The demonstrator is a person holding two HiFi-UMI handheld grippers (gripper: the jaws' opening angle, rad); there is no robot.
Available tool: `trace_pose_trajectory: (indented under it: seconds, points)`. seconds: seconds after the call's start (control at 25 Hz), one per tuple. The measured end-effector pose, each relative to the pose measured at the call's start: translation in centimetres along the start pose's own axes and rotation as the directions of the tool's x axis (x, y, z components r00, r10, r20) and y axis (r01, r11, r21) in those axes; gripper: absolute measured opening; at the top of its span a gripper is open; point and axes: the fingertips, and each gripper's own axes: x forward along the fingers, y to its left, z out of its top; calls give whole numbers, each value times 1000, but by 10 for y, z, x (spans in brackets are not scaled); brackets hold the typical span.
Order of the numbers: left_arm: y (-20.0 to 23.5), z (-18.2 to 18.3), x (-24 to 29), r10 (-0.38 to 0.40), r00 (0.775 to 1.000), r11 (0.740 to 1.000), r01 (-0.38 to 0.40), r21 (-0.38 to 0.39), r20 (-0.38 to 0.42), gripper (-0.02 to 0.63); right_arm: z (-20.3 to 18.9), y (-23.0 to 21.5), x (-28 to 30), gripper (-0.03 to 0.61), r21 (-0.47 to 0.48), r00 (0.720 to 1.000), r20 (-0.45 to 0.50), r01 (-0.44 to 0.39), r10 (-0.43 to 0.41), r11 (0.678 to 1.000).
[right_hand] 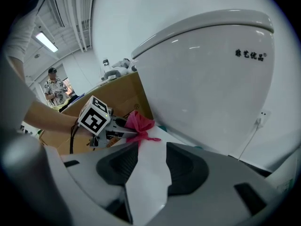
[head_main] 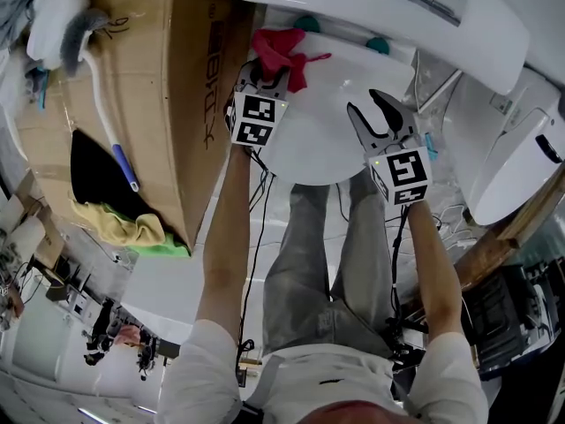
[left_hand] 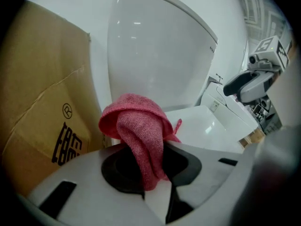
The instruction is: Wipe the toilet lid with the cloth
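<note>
A red cloth [head_main: 281,53] is bunched at the back left of the white toilet lid [head_main: 344,122], near the hinges. My left gripper [head_main: 269,71] is shut on the red cloth [left_hand: 141,135], which hangs between its dark pads over the lid [left_hand: 207,126]. My right gripper [head_main: 366,104] hovers open over the right half of the lid, holding nothing. In the right gripper view the bare lid [right_hand: 146,173] shows between the parted jaws, with the cloth [right_hand: 138,124] and the left gripper's marker cube [right_hand: 96,116] beyond.
The white tank [head_main: 380,7] with its flush button rises behind the lid. A cardboard box [head_main: 150,87] stands close on the left, with a white-handled brush [head_main: 101,104] and yellow and green cloths [head_main: 128,226]. Another white toilet [head_main: 512,157] stands at the right.
</note>
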Motion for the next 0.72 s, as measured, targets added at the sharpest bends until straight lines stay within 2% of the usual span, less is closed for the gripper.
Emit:
trace_pose_trajectory:
  seconds: [0.24, 0.52, 0.6, 0.72]
  points:
    - [26, -11, -11, 83, 996, 996, -84, -14, -33, 109, 12, 20, 12, 198, -4, 999, 16, -35, 35, 999]
    - [56, -24, -39, 232, 969, 973, -229, 37, -83, 109, 26, 46, 25, 198, -26, 996, 33, -84, 85, 996]
    - [61, -29, -50, 286, 953, 957, -280, 75, -101, 109, 27, 48, 25, 198, -31, 995, 32, -90, 91, 995]
    - [66, -39, -63, 394, 909, 906, -359, 227, -134, 109, 25, 48, 22, 198, -37, 995, 27, -91, 92, 995]
